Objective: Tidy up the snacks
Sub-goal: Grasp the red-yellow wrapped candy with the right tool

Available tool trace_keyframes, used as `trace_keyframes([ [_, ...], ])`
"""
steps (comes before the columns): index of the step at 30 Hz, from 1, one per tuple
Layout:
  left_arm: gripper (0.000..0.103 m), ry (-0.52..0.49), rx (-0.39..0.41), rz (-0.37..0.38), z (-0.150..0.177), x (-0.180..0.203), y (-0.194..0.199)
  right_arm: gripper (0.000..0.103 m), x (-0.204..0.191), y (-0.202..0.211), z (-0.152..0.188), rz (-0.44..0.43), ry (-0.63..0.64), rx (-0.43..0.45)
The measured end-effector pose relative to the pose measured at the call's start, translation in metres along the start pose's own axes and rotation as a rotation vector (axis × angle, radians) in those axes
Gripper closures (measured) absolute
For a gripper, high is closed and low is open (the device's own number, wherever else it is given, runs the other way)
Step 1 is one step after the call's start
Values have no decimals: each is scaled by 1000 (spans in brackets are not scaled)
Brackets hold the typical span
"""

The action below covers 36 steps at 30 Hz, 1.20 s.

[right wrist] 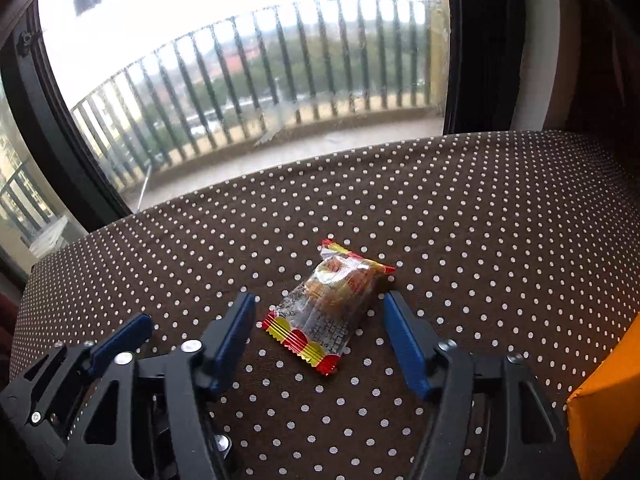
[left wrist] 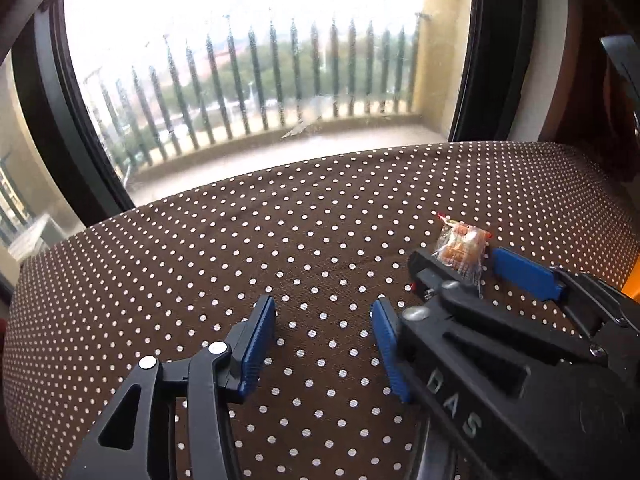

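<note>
So we've got one snack (right wrist: pixel 326 308) lying flat on the dotted bench (right wrist: pixel 480 220), a little clear wrapper with red and yellow crimped ends, sitting right between the blue pads of our right gripper (right wrist: pixel 320 330). The jaws are apart with a gap on both sides of the wrapper, so nothing is pinched yet, and from the look of it we're lined up for the grab. Our left gripper (left wrist: pixel 324 344) is just beside the right one, also open and holding nothing, only polka dots between its pads. There's an orange box (right wrist: pixel 604 412) at the right edge, near the right gripper, and we'd guess that's where the snack ends up, though we can't see inside it. What could go sideways: the wrapper lies at an angle to the pads, so closing on it could just catch the puffy middle and spin it, or squirt it out forward since that film looks slick. If we come in too high we'd only nip the crimped end and it'd dangle and slip on the way over. Squeeze too hard and whatever's inside likely crumbles. Also the two grippers are really close together, so a sloppy lift could knock one into the other and jolt the snack loose.
</note>
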<state>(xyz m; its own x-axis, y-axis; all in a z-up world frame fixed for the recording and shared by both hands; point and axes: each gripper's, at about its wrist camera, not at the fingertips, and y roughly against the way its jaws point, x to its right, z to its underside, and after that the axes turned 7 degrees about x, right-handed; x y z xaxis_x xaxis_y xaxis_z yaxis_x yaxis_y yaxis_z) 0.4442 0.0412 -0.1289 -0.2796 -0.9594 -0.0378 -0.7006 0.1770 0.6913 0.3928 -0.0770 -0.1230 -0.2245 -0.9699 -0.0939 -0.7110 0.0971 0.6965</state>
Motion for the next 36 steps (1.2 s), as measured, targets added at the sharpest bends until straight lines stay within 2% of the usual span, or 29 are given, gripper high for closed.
trace_keyframes([
  [1, 47, 6, 0, 7, -1, -1, -1, 53, -3, -3, -1, 0, 7, -1],
  [3, 45, 5, -1, 4, -2, -1, -2, 61, -9, -9, -3, 2, 6, 0],
  [5, 40, 5, -3, -1, 0, -5, 1, 67, -9, -11, -4, -1, 6, 2],
  [11, 34, 20, -10, 19, 11, 0, 11, 77, 0, 1, 5, -35, 9, 3],
  [21, 33, 33, -16, -25, 46, 11, 51, 81, 1, 31, 31, -64, 55, 6],
  [26, 33, 32, -25, -27, 67, 22, 80, 82, 4, 56, 52, -93, 76, 1],
  [36, 33, 52, 13, -34, 107, 43, 146, 84, 10, 116, 81, -163, 106, 7],
])
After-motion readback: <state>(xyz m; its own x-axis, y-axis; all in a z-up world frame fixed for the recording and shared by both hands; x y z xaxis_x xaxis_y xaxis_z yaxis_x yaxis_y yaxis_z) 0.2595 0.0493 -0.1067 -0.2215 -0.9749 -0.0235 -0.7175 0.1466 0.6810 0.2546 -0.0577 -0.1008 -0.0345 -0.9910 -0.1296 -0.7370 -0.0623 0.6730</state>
